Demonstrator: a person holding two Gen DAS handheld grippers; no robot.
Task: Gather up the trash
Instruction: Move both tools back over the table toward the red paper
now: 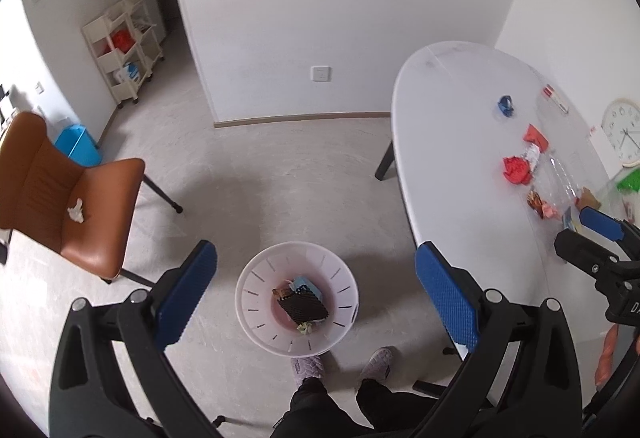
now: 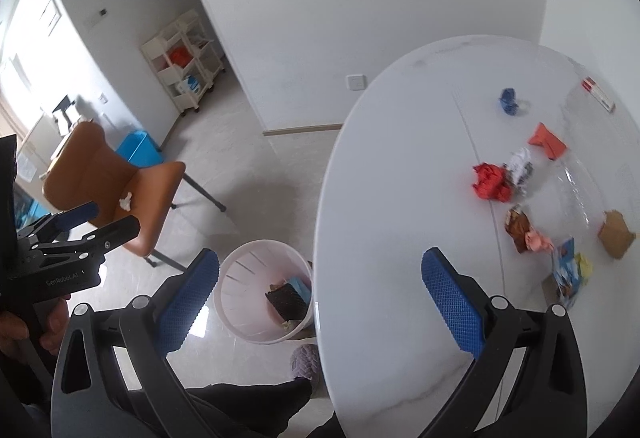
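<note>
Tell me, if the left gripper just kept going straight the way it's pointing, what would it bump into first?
Probably the white trash bin on the floor: it sits centred between the open left gripper fingers, with nothing visible in between. Depth is hard to judge in this fisheye view.

bin (image 1: 256, 322) pale pink | table (image 2: 400, 198) white | chair (image 1: 96, 206) tan-orange | crumpled wrapper (image 2: 490, 182) red | fingers (image 1: 446, 298) blue, dimpled

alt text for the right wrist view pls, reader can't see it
The open right gripper hangs empty above the near edge of a white oval table strewn with crumpled wrappers, including a red wad. Left of the table on the floor stands a pink bin holding some trash; an orange chair stands beyond.
</note>
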